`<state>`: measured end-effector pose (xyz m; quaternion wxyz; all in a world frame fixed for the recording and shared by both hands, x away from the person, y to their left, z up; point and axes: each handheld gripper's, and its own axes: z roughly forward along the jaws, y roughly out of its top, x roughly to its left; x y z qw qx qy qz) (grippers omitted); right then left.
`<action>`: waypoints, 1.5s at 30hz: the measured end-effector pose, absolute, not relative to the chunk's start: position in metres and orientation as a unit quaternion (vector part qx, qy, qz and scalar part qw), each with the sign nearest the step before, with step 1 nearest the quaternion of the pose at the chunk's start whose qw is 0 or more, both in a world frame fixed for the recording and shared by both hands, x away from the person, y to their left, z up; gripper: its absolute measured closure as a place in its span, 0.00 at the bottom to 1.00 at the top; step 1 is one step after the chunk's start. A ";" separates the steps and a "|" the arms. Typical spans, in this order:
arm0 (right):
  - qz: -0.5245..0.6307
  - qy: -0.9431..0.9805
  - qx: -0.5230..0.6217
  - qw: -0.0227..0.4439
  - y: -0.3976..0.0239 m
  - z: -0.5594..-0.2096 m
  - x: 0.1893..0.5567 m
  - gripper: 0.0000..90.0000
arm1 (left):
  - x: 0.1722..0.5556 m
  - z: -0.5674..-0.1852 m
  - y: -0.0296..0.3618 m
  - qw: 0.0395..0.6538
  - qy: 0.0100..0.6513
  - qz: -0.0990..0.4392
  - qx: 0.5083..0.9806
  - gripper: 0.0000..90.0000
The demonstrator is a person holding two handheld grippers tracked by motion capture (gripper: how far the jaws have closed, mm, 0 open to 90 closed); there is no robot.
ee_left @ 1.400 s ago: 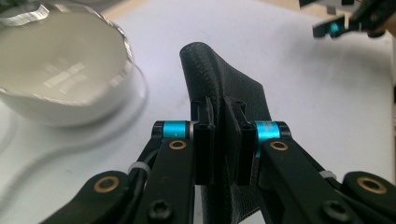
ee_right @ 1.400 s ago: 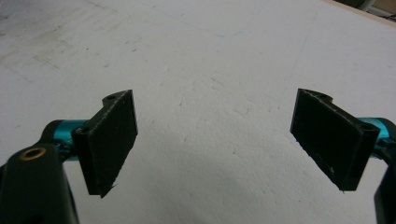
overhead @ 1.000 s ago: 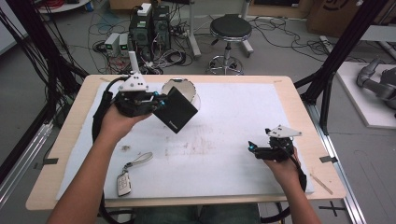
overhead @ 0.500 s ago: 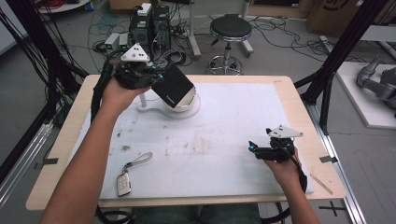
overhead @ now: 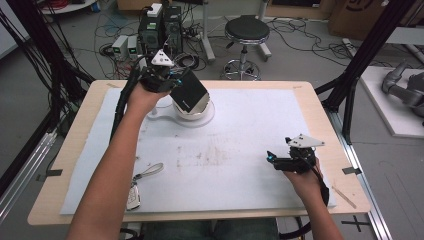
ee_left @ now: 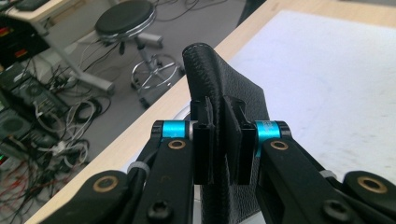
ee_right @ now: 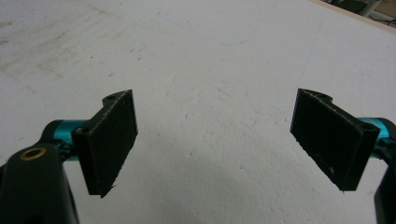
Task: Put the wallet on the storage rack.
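High view frames a pale wooden table [overhead: 320,107] covered by a white mat [overhead: 250,135], with a black round stool [overhead: 246,30] and tangled cables on the grey floor behind. A small key fob with a grey loop strap [overhead: 137,187] lies at the mat's lower left. At upper left, the left gripper [overhead: 175,82] pinches a black textured leather wallet [ee_left: 231,93] between its jaws, raised above a white round dish [overhead: 192,112]. At lower right, the right gripper [overhead: 275,159] hovers over bare mat, jaws spread wide.
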<state>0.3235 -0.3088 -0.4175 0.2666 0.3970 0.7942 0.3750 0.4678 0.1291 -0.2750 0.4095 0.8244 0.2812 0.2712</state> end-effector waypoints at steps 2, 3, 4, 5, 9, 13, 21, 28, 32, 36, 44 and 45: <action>0.375 0.794 0.398 0.266 -0.309 -0.417 0.323 0.16 | 0.472 -0.280 0.128 0.402 0.290 0.273 0.825 0.91; 0.375 0.794 0.398 0.266 -0.309 -0.417 0.323 0.16 | 0.474 -0.282 0.126 0.399 0.293 0.276 0.824 0.91; 0.375 0.794 0.398 0.267 -0.309 -0.417 0.323 0.16 | 0.476 -0.284 0.125 0.395 0.293 0.279 0.825 0.91; 0.376 0.793 0.398 0.267 -0.310 -0.417 0.323 0.16 | 0.477 -0.286 0.124 0.391 0.294 0.282 0.825 0.91; 0.375 0.793 0.399 0.267 -0.310 -0.418 0.323 0.16 | 0.480 -0.292 0.120 0.380 0.300 0.291 0.825 0.91; 0.375 0.793 0.399 0.265 -0.310 -0.418 0.322 0.16 | 0.483 -0.297 0.115 0.368 0.298 0.294 0.830 0.91; 0.376 0.794 0.398 0.265 -0.308 -0.417 0.322 0.16 | 0.488 -0.321 0.102 0.360 0.292 0.284 0.839 0.88; 0.375 0.795 0.397 0.266 -0.309 -0.418 0.322 0.16 | 0.489 -0.319 0.105 0.371 0.316 0.292 0.823 0.52; 0.375 0.796 0.396 0.264 -0.307 -0.419 0.323 0.16 | 0.484 -0.311 0.111 0.381 0.315 0.303 0.814 0.43; 0.377 0.798 0.390 0.263 -0.304 -0.419 0.323 0.16 | 0.477 -0.303 0.117 0.406 0.308 0.290 0.810 0.39; 0.375 0.799 0.388 0.266 -0.301 -0.418 0.327 0.16 | 0.452 -0.287 0.124 0.437 0.284 0.270 0.809 0.31; 0.374 0.798 0.390 0.267 -0.300 -0.419 0.328 0.16 | 0.448 -0.287 0.124 0.441 0.281 0.265 0.810 0.30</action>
